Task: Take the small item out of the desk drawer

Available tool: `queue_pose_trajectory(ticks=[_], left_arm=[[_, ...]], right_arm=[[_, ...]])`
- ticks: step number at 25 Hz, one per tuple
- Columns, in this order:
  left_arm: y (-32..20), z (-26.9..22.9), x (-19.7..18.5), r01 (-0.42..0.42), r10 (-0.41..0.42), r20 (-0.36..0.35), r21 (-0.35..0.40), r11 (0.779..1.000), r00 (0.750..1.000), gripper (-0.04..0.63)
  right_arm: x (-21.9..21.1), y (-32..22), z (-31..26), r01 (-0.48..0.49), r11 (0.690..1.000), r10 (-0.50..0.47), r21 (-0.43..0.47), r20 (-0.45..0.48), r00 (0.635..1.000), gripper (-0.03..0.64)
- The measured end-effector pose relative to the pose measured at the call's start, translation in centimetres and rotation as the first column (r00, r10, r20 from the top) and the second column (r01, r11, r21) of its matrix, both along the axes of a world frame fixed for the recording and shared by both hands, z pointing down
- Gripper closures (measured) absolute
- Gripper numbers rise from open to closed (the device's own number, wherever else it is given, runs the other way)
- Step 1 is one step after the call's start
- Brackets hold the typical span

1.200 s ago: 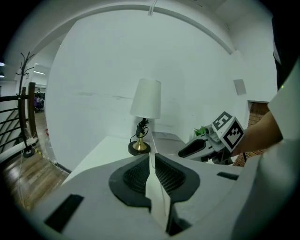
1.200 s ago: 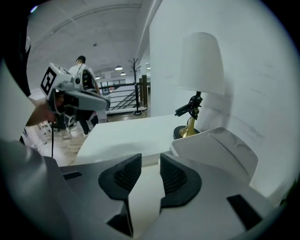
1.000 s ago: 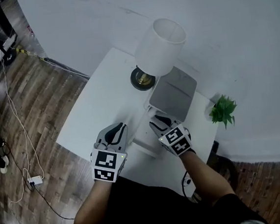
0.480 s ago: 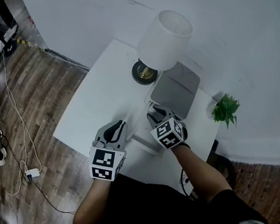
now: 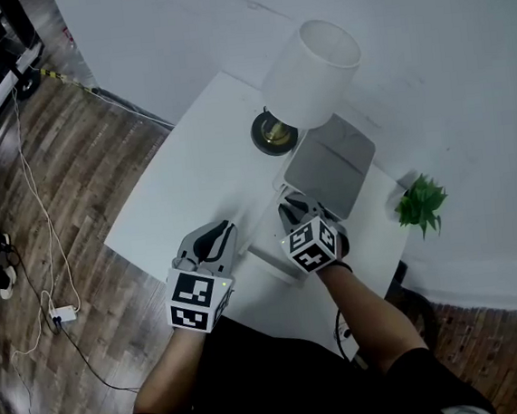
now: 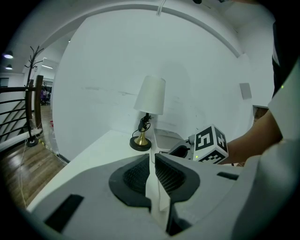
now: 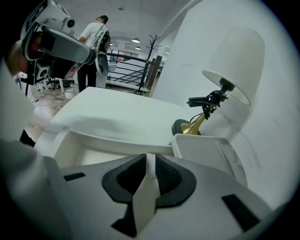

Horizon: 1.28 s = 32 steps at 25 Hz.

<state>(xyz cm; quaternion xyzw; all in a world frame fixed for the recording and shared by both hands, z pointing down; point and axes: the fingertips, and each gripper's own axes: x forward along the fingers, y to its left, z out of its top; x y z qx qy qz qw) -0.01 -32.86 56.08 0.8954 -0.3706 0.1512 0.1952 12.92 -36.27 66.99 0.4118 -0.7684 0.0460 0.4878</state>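
Drawer (image 5: 264, 246) is pulled out of the near edge of the white table (image 5: 191, 162), and the right tongs (image 5: 292, 215) are tipped down into it. Its white walls (image 7: 61, 145) show well in the right gripper view. Those tongs have just been closing. The pads are now drawn close, with only a thin white sliver between them. I honestly can't tell if that sliver is the small item or just the drawer's floor, and I can't pick the item out anywhere else in there.

Left tongs (image 5: 223, 230) sit at about 9 o'clock from the drawer, over the table's front edge. They're closed down to a slit with nothing in them.

At 12 o'clock from the drawer is a lamp (image 5: 309, 74) with a white shade and a brass-and-black base. Just beside it, at roughly 1 o'clock, lies a flat grey slab (image 5: 327, 167). A little green plant (image 5: 422, 202) sits out at 3 o'clock by the table's corner. A cable with a white plug block (image 5: 62, 313) trails over the wood floor (image 5: 76, 201) at 9 o'clock.
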Motion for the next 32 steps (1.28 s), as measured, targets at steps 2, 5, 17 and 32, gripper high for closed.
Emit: queue_pose_trajectory(ticks=[2, 5, 17, 32], left_arm=[[0.3, -0.2, 0.0, 0.000, 0.000, 0.005, 0.001, 1.000, 1.000, 0.552], [1.1, -0.8, 0.0, -0.004, 0.004, 0.013, 0.008, 1.000, 1.000, 0.552], [4.5, -2.3, 0.2, 0.007, -0.007, -0.002, 0.025, 1.000, 1.000, 0.552], [7.5, -2.6, -2.9, 0.091, -0.091, -0.017, 0.022, 0.996, 0.996, 0.552]], right_arm=[[-0.3, 0.7, -0.3, 0.000, 1.000, 0.001, -0.017, 0.031, 1.000, 0.563], [-0.9, 2.3, -1.1, 0.012, 0.999, -0.009, -0.040, 0.077, 0.997, 0.575], [-2.2, 6.3, -0.9, 0.128, 0.980, -0.108, -0.151, 0.133, 0.985, 0.415], [-1.5, 4.9, 2.1, 0.078, 0.962, -0.073, -0.261, 0.030, 0.997, 0.331]])
